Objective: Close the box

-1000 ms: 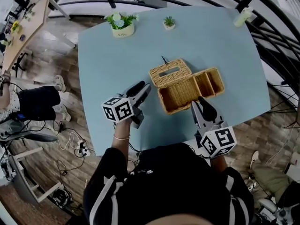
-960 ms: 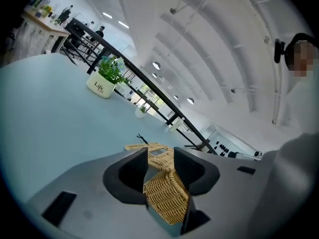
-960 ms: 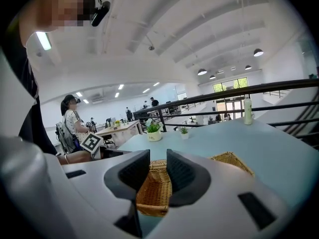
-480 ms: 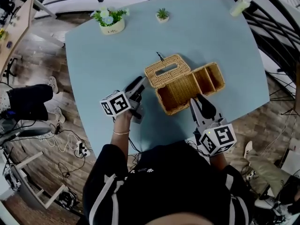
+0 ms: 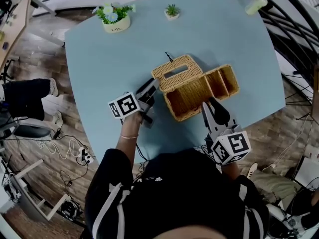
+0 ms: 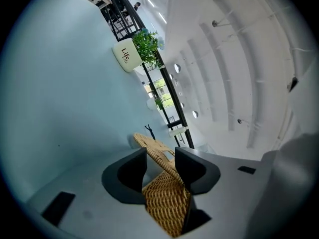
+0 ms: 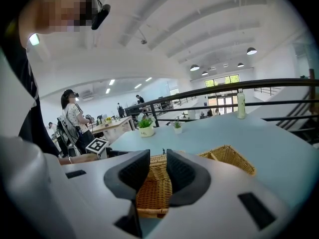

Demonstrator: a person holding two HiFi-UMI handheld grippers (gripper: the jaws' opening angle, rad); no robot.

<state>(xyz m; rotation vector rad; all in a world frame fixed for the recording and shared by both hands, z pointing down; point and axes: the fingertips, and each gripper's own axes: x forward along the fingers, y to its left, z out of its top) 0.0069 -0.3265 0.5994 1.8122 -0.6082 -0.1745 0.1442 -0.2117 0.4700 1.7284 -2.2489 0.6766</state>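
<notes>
An open wicker box stands mid-table, its slotted lid flung back on the far-left side and a divided section on the right. My left gripper is at the lid's left corner. Its jaws have just been opening; in the left gripper view the lid's edge runs between them without being pinched. My right gripper is at the box's near right corner. In the right gripper view it is slightly open, and the box shows through the gap.
On the blue table, a white flowerpot, a small plant and a bottle stand along the far edge. A black railing runs on the right. A seated person is beyond the left edge.
My left gripper has rolled, dropped and moved in closer to the lid's corner, its jaws a little wider. The right gripper has stayed put.
</notes>
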